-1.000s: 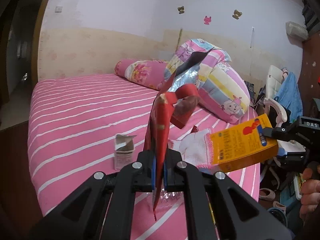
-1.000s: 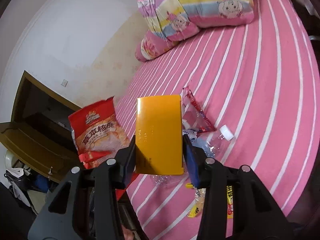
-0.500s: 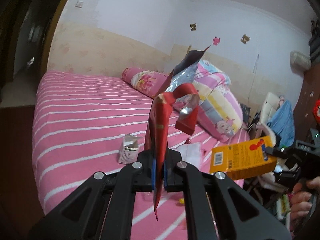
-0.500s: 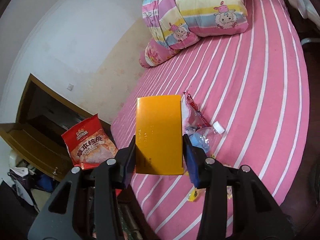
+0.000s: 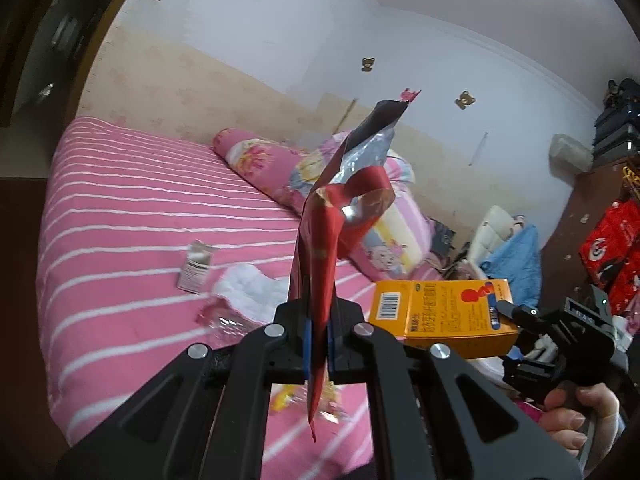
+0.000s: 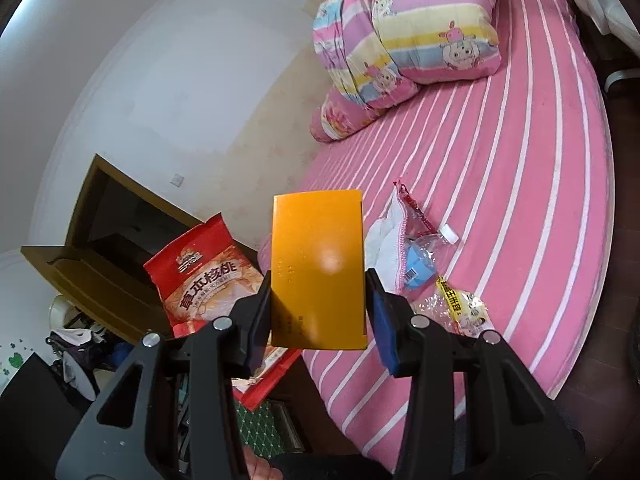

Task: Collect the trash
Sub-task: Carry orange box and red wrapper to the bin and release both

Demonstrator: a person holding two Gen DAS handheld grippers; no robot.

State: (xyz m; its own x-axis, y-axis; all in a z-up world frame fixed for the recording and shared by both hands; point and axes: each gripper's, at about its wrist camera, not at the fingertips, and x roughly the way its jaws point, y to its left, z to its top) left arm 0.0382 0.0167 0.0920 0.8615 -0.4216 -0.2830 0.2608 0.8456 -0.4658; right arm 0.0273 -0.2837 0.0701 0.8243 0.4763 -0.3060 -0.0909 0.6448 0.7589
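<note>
My left gripper (image 5: 317, 330) is shut on a torn red snack bag (image 5: 332, 236) with a silver lining, which stands up from the jaws; the right wrist view shows its printed face (image 6: 204, 276). My right gripper (image 6: 318, 316) is shut on an orange carton (image 6: 318, 268), seen in the left wrist view as an orange carton (image 5: 440, 314) held out over the bed's edge. On the pink striped bed (image 6: 520, 184) lie a crushed clear bottle (image 6: 420, 260) with a white cap, a yellow-printed wrapper (image 6: 456, 304), a white cloth (image 5: 252, 288) and a small white box (image 5: 195, 268).
A folded striped quilt (image 6: 408, 36) and a pink pillow (image 6: 340, 118) sit at the bed's head. A dark wooden cabinet (image 6: 100, 264) stands beside the bed. Red packs (image 5: 612, 248), a blue cloth (image 5: 516, 260) and clutter fill the floor side. A hand (image 5: 576, 420) grips the right tool.
Both grippers have drawn back and up from the bed with their loads, so the bed looks smaller and farther. The left gripper has rolled somewhat. Neither grip has changed.
</note>
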